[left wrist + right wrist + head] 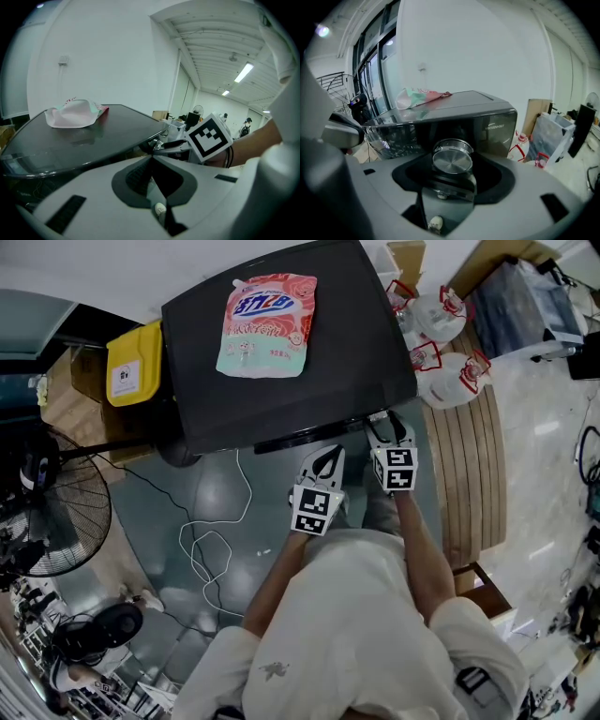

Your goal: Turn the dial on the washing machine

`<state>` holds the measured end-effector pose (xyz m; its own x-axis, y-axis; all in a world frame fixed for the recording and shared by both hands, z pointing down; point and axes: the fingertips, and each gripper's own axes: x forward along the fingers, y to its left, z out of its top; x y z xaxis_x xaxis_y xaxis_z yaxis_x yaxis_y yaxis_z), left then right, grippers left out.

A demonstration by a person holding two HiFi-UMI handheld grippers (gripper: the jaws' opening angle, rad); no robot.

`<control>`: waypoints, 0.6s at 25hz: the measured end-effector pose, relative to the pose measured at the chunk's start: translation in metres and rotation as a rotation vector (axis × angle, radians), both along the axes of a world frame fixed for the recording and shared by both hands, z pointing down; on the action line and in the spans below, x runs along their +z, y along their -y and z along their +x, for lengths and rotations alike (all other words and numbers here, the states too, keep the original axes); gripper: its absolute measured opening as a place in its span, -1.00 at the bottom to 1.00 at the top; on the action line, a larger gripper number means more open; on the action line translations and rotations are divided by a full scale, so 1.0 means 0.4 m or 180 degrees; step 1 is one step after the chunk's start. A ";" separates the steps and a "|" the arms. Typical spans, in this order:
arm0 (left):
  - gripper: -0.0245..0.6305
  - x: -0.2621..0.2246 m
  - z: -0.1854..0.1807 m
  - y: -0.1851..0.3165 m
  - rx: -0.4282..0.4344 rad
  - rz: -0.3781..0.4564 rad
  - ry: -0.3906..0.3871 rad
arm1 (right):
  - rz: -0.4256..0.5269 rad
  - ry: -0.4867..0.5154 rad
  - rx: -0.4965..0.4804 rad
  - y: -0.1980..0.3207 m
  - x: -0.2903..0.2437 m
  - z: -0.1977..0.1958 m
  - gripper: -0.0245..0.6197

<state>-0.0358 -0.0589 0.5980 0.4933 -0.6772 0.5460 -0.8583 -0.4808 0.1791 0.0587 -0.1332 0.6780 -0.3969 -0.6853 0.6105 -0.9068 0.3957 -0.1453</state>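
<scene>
Low on the front panel of the washing machine, just under the front edge of the lid and toward its right end: grips the silver dial in the right gripper, jaws part way closed with their pads pressed on the knob's two sides, round face turned straight toward the camera. Holds nothing else there. Carries the left gripper just to the left of it, jaws shut tip to tip on nothing, tips near the same front edge; cannot tell from any view whether touching it. Points both tools forward and downward from the chest in the head view, marker cubes side by side, near each other but apart.

Bears on the dark glossy lid one pink and green detergent pouch, flat, toward the back left, well apart from the front edge and from both grippers. Stands just beside a yellow container at the left side and white jugs with red handles at the right rear corner. Leaves little room on the right: slatted wooden bench close along the right arm. Opens wider on the left: grey floor, crossed by a looped white cable, out to a standing fan at the far left
</scene>
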 end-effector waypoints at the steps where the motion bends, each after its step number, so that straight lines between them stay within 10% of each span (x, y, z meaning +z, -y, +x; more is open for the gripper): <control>1: -0.89 0.001 0.000 -0.001 -0.0001 -0.0001 0.0000 | -0.0015 0.0041 0.0011 0.000 0.000 0.000 -0.06; 15: -0.89 0.003 0.002 -0.004 0.0000 -0.0002 -0.0001 | -0.0219 0.0563 0.0198 0.007 -0.001 0.001 -0.07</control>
<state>-0.0349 -0.0575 0.5991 0.4935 -0.6768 0.5463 -0.8583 -0.4807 0.1798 0.0590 -0.1360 0.6776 -0.4604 -0.6709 0.5813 -0.8871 0.3233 -0.3295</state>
